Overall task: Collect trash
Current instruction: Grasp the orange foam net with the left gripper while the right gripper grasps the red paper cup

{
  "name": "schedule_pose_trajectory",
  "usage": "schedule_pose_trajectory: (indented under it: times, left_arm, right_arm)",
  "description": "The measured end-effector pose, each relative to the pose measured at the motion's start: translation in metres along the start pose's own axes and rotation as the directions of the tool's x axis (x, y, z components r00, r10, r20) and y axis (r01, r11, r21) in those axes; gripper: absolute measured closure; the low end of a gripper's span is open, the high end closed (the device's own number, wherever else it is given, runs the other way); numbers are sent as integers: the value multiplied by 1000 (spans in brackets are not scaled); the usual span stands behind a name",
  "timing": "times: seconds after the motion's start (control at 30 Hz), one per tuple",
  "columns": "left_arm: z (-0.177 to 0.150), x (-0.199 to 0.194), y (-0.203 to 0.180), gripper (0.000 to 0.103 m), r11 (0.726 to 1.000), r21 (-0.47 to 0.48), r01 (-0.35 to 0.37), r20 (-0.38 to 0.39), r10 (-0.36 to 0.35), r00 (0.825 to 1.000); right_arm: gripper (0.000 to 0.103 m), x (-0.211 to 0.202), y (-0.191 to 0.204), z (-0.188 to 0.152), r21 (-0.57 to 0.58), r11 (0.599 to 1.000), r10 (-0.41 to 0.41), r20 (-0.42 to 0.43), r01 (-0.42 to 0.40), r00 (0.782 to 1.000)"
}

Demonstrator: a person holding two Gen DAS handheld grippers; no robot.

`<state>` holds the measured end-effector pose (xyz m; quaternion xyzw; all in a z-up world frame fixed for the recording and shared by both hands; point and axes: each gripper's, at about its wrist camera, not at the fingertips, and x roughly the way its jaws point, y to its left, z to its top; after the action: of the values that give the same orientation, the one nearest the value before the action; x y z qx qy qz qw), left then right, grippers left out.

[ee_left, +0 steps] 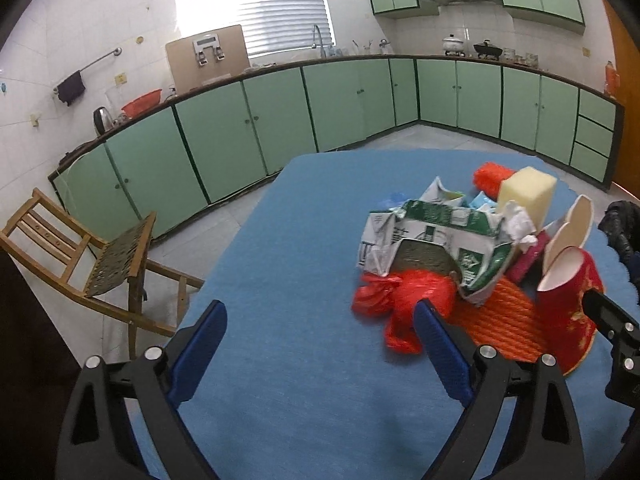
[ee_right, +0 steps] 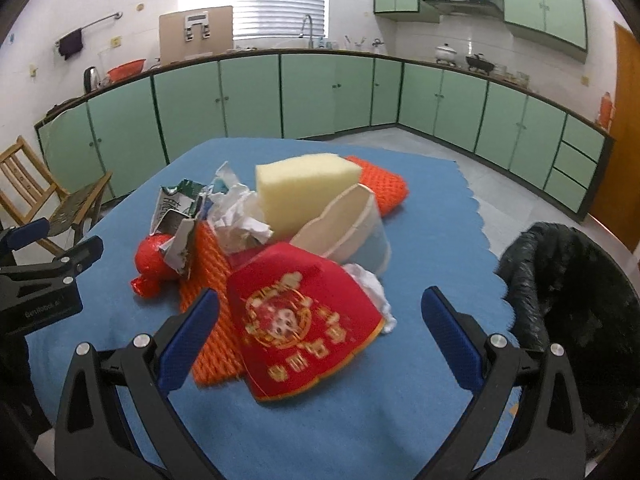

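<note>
- Progress: looks like nothing collected yet; whole trash pile (ee_right: 280, 248) sits heaped mid-counter (ee_right: 360, 420) on the blue cloth
- Black bin bag (ee_right: 568, 304) at counter's right edge, just beside pile; contents not visible
- Left hand-held gripper (ee_left: 320, 344) wide open, empty, near red plastic bag (ee_left: 400, 300)
- Right hand-held gripper (ee_right: 320, 332) wide open, empty, straddling red paper cup (ee_right: 304, 320)
- Cup lies flattened on its side, long axis running away from camera, rim end nearest the right gripper

bare blue cloth (ee_left: 288, 264) left; trash pile (ee_left: 460, 248) blocks right.
</note>
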<state>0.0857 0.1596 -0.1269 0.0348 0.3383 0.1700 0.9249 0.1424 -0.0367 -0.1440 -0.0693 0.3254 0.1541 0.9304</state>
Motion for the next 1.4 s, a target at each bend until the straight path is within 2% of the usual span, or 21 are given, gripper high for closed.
schedule_pose_trajectory:
  times: [0.27,0.4,0.47,0.5,0.67,0.87,1.03,1.23,1.4]
  left_arm:
    - [5,8,2,11,1000,-12,-4,-4,4,1000]
    - [5,9,3,11,1000,-15,-3,-12,3,1000]
    - [5,9,3,11,1000,-12,-3,-13,3,1000]
    - [4,9,3,11,1000,-10,-4,-14,4,1000]
    - [5,8,0,11,1000,-4,4,-20,-4,1000]
    - [4,2,-12,11,1000,6,30,-14,-30,999]
    - [2,-3,-23,11,997,14,78,-25,-77,997]
    - [-6,-7,-55,11,985,22,174,-61,-172,983]
    - [-15,-4,-81,11,977,51,205,-83,-201,976]
  right_arm:
    - [5,32,10,3,-61,998,3,-40,-5,999]
    - [5,41,10,0,-67,997,31,-70,-36,997]
    - [15,41,9,-2,-61,996,65,-78,-70,995]
    - [15,41,8,-3,-55,994,92,-89,-97,992]
    - [20,32,0,-5,-29,992,120,-79,-123,990]
    - [21,10,-15,-2,11,993,115,-39,-114,993]
    - [21,-9,-31,-11,31,997,74,-24,-73,997]
    - [21,-21,-59,-23,78,997,24,-33,-21,999]
    - [21,-26,-75,-30,112,994,-2,-31,6,1000]
